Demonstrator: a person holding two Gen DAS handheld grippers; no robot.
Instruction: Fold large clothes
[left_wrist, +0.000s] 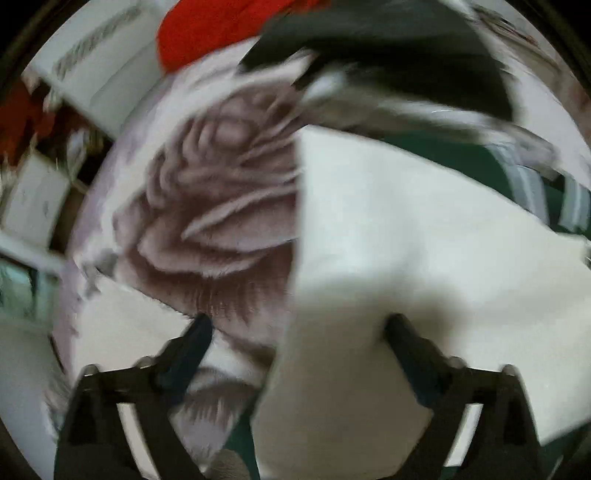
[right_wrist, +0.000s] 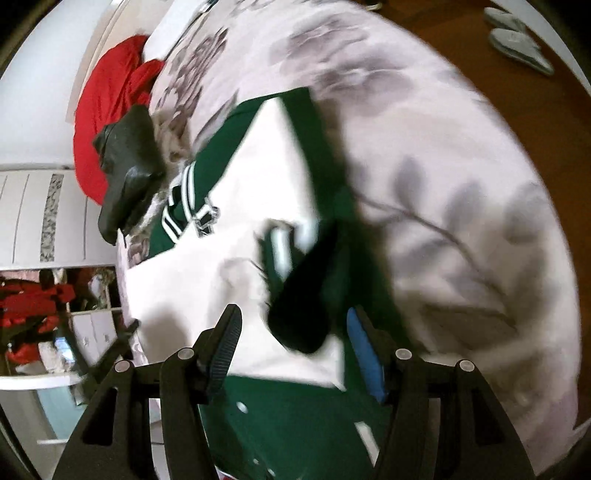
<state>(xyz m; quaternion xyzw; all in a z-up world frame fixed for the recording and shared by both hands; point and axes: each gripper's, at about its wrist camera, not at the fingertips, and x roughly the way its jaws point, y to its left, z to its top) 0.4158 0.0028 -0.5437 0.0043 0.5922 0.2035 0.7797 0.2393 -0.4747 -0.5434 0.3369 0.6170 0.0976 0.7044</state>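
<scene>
A green and white varsity jacket (right_wrist: 258, 206) lies on a bed with a floral cover (right_wrist: 424, 155). Its white sleeve (left_wrist: 406, 236) fills the right of the left wrist view, with the green body (left_wrist: 461, 158) and striped cuffs behind it. My left gripper (left_wrist: 299, 321) is open just above the white sleeve edge. My right gripper (right_wrist: 293, 314) is open over the jacket, above a dark green cuff (right_wrist: 295, 295) and white sleeve. Both views are motion-blurred.
A red garment (right_wrist: 110, 110) and a black fur-trimmed jacket (right_wrist: 125, 170) lie at the bed's head; both show in the left wrist view, red garment (left_wrist: 221, 26), black jacket (left_wrist: 388, 48). White wardrobes (right_wrist: 37, 214), wooden floor (right_wrist: 498, 74) with grey slippers (right_wrist: 517, 40).
</scene>
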